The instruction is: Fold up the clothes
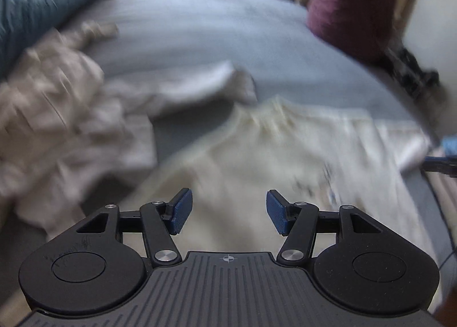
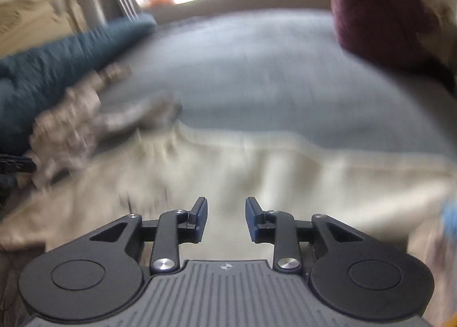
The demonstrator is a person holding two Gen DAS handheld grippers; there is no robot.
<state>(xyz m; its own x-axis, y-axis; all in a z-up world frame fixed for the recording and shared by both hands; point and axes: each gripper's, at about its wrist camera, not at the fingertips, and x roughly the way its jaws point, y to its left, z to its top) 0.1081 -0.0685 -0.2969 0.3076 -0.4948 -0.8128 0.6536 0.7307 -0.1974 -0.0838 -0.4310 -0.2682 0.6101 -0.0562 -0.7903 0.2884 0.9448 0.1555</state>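
Beige crumpled clothes [image 1: 57,109] wait unfolded at left on the grey bed [image 1: 200,27]; a cream garment [image 1: 271,149] lies spread near centre, apparently barely folded. Left tongs [image 1: 229,210] and right tongs [image 2: 226,219] hover apart, empty.

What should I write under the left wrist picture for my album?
Open left gripper above a cream shirt on the grey bed.

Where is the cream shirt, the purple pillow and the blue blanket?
cream shirt [image 1: 257,161], left wrist view, middle of its front.
purple pillow [image 1: 351,9], left wrist view, its middle.
blue blanket [image 2: 57,64], right wrist view, its middle.
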